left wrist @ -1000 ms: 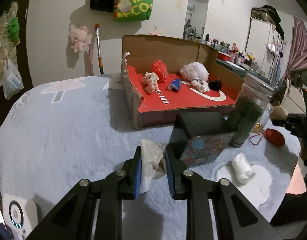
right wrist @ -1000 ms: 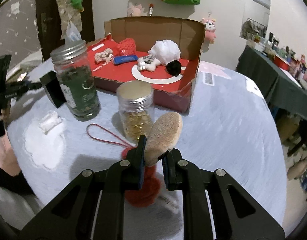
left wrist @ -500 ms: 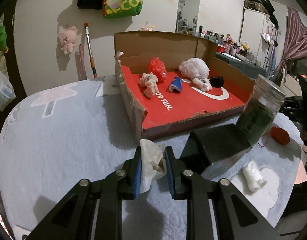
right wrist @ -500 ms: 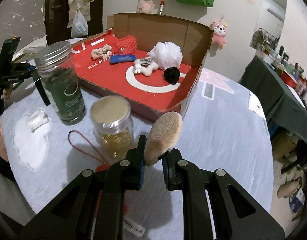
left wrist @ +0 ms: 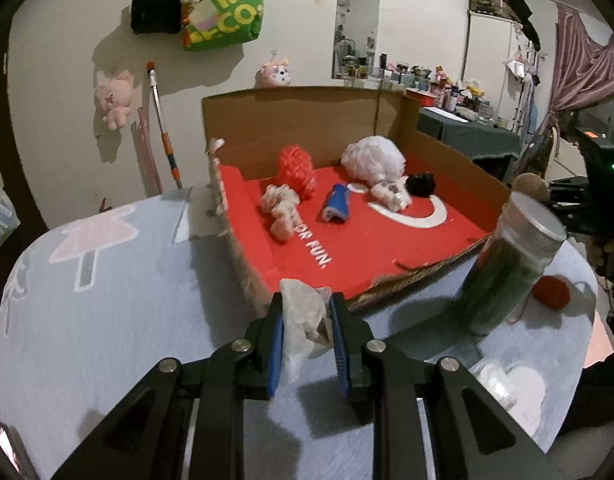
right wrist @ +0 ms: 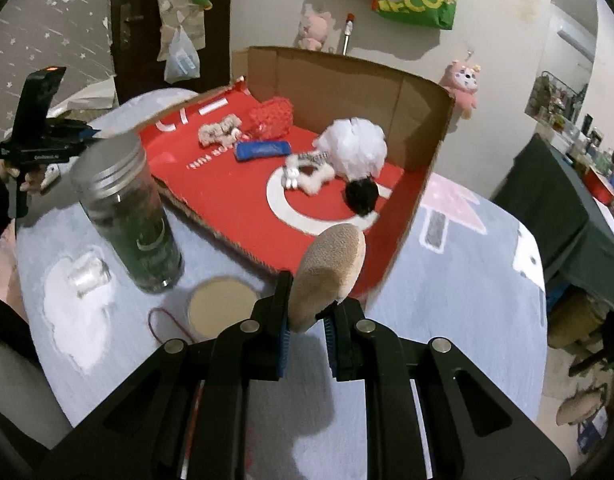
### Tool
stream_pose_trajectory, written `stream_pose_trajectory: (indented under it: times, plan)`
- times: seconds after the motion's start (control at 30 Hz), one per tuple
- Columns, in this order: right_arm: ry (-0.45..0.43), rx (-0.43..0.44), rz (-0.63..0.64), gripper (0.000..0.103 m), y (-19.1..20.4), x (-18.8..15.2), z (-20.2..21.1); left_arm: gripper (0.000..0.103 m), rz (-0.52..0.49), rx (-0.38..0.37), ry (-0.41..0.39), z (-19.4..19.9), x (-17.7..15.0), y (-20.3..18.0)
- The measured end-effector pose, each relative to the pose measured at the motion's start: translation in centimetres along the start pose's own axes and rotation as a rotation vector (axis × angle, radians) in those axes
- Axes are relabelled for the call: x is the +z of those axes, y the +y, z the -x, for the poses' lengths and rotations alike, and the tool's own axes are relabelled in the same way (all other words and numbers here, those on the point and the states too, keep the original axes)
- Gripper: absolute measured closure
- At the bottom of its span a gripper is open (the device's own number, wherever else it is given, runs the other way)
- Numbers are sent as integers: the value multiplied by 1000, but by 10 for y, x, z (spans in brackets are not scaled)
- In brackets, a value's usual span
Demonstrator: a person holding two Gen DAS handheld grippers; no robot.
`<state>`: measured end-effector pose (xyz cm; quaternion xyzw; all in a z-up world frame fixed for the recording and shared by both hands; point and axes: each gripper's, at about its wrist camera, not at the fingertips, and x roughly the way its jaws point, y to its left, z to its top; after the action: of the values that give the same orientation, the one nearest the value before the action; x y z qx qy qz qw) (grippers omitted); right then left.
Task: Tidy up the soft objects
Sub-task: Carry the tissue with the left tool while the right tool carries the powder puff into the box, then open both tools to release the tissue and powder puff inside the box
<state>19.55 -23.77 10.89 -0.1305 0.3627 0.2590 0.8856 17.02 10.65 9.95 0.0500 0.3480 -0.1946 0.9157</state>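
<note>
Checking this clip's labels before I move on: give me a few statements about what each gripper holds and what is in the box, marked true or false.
1. The left gripper is shut on a crumpled white tissue. True.
2. The right gripper is open and holds nothing. False: it is shut on a tan sponge.
3. The cardboard box already holds a white pouf and a black pompom. True.
4. The dark green jar stands inside the box. False: it stands on the table, in front of the box.
5. The blue item lies outside the box. False: it lies on the box's red floor.
</note>
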Motion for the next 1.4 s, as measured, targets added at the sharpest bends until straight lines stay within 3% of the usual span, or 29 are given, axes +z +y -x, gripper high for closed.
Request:
stream_pose_trajectory:
  times: [0.27, 0.53, 0.83, 1.17, 1.4]
  plan:
    - [-8, 79, -76, 89, -10, 30, -20, 80, 1, -20, 36, -21, 36, -15]
    - [106, 115, -189, 89, -18, 55, -68, 80, 37, 2, 143, -69, 64, -22]
    - [299, 86, -257, 89, -21, 57, -116, 80, 11, 75, 285, -114, 66, -26]
    - [417, 32, -211, 87, -20, 62, -130, 80, -2, 97, 368, -132, 64, -19]
    - [451, 20, -203, 87, -23, 63, -135, 71, 1, 81, 396, -137, 63, -19]
